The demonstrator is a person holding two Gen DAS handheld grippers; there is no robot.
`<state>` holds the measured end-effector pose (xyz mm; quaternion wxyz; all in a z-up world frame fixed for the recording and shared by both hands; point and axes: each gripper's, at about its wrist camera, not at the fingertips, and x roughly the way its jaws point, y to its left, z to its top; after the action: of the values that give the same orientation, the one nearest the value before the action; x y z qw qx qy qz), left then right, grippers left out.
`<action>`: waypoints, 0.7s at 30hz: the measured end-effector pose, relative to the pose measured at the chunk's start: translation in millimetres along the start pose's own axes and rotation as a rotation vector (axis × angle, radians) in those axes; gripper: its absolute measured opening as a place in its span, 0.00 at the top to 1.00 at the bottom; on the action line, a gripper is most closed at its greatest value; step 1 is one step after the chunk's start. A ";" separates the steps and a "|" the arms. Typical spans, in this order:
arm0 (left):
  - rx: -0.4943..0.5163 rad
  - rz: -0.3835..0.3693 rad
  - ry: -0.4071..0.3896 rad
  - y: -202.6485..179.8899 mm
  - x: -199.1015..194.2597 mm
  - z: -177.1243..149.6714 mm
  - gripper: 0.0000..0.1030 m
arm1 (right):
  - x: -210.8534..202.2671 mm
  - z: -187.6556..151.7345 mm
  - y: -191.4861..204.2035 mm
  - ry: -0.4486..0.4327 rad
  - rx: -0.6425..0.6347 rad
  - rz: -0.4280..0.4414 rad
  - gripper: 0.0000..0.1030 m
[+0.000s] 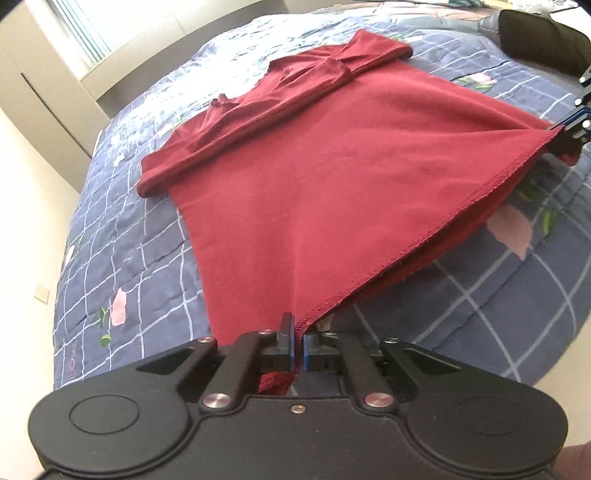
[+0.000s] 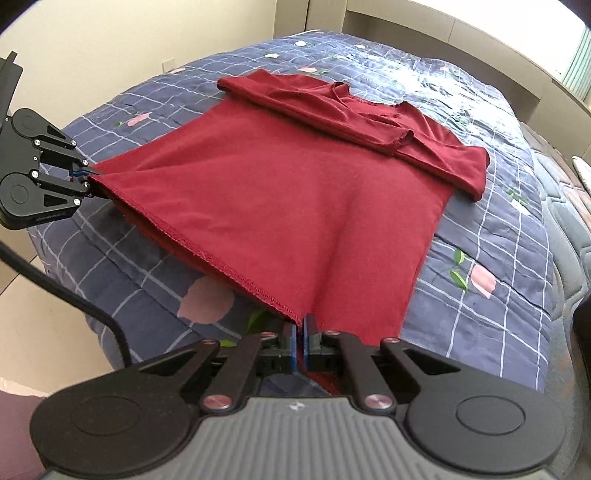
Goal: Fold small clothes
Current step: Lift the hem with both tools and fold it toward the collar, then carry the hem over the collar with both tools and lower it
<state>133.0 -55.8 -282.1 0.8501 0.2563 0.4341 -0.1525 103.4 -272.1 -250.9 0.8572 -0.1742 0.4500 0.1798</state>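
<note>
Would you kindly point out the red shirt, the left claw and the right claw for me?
red shirt [image 1: 314, 166]: left wrist view, middle of the flat body panel.
left claw [image 1: 298, 349]: left wrist view, between the fingertips pinching the hem.
right claw [image 2: 300, 343]: right wrist view, between the fingertips pinching the hem.

Left gripper [image 1: 298, 349]: hem corner of red shirt [image 1: 332, 155] goes in betw. jaws, pinched part hidden.

Right gripper [image 2: 300, 347]: same, hem corner lost betw. jaws; in left wrist view only its tip shows, rest cut by frame edge.

Shirt underside beyond jaws in shadow.

Dark object [image 1: 543, 35] far beyond jaws, cut by edge, can't ID.

Bedspread [image 1: 129, 240] text too small to read.
</note>
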 end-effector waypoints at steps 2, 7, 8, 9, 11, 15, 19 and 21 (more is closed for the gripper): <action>0.015 0.003 -0.008 -3.5 -4.7 -1.5 0.97 | -2.4 -2.8 0.0 -0.002 0.015 0.003 0.97; 0.007 -0.015 0.006 -6.0 -10.3 -4.4 0.97 | -13.2 -13.9 1.5 0.017 0.065 0.017 0.98; 0.003 -0.020 0.010 -6.8 -13.2 -6.1 0.97 | -16.2 -17.5 3.2 0.026 0.076 0.021 0.98; 0.000 -0.024 0.017 -7.5 -16.2 -8.1 0.97 | -19.4 -21.0 5.2 0.034 0.087 0.026 0.98; -0.004 -0.037 0.033 -8.6 -22.4 -11.6 0.97 | -24.9 -26.0 6.2 0.042 0.108 0.036 0.98; -0.051 -0.072 0.056 -6.5 -32.9 -14.5 0.97 | -30.3 -25.3 3.3 0.022 0.167 0.028 0.98; -0.156 -0.084 0.049 9.9 -34.7 -1.7 0.97 | -34.6 -4.6 -6.3 -0.021 0.192 0.012 0.98; -0.234 -0.098 0.034 25.1 -35.0 9.6 0.96 | -38.0 12.5 -14.5 -0.050 0.192 0.001 0.98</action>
<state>131.3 -39.3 -241.2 0.8582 0.1366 0.4753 -0.1378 98.8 -284.8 -210.6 0.8808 -0.0866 0.4438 0.1406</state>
